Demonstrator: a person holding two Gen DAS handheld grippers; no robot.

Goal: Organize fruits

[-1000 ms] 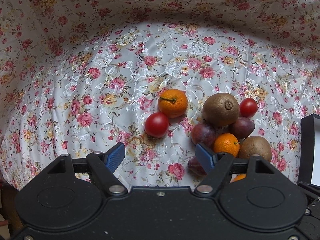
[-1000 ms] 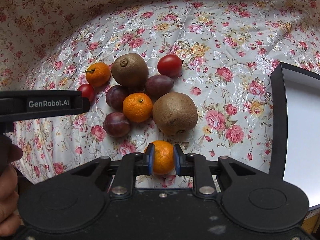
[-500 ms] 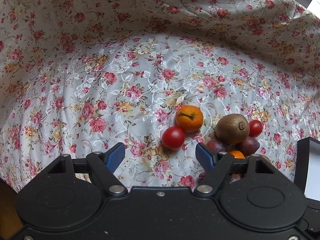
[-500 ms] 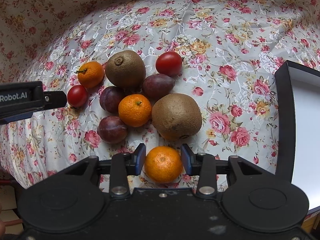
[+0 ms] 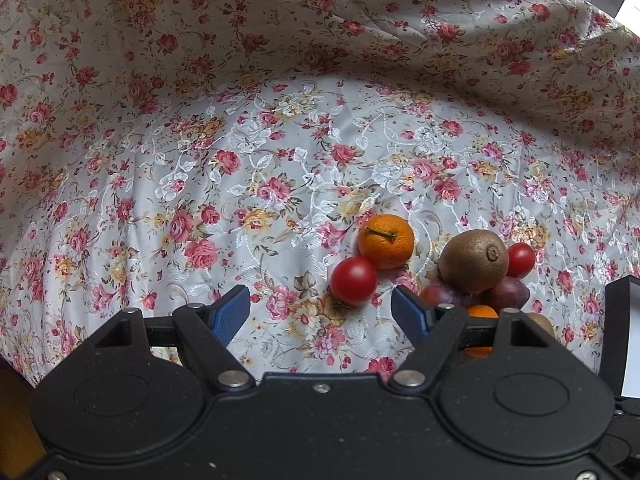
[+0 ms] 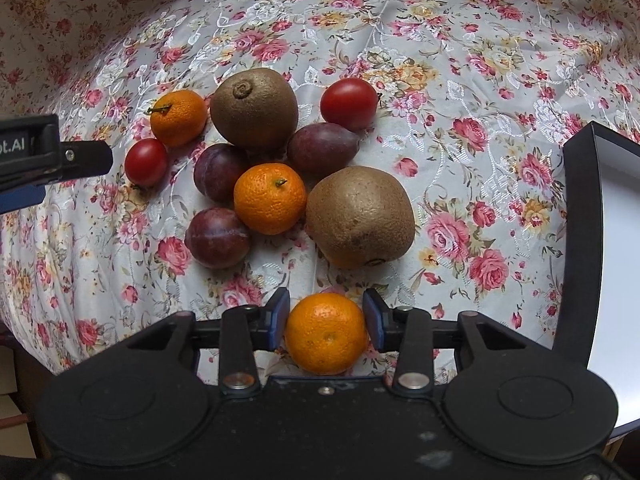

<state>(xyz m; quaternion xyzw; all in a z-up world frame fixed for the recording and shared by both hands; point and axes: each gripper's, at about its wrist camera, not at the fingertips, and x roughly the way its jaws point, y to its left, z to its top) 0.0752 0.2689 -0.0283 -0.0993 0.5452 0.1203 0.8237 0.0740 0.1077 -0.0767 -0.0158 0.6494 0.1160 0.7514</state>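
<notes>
Straddling: our right gripper point(image 6: 326, 320) brackets a mandarin point(image 6: 326, 334) on the floral cloth point(image 6: 440, 60), pads slightly off its sides
Left gripper point(image 5: 320, 312): we hold it spread wide over bare cloth, nothing between
Beyond: large kiwi point(image 6: 360, 216), second mandarin point(image 6: 270, 198), plums, tomatoes clustered together
Right edge: black-rimmed tray point(image 6: 580, 200), well apart

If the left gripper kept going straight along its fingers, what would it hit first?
Most likely bare floral tablecloth. The left gripper stands open with nothing between its fingers; the nearest tomato lies a little past the gap, toward its right finger, so a graze is possible. Depth is unclear.
</notes>
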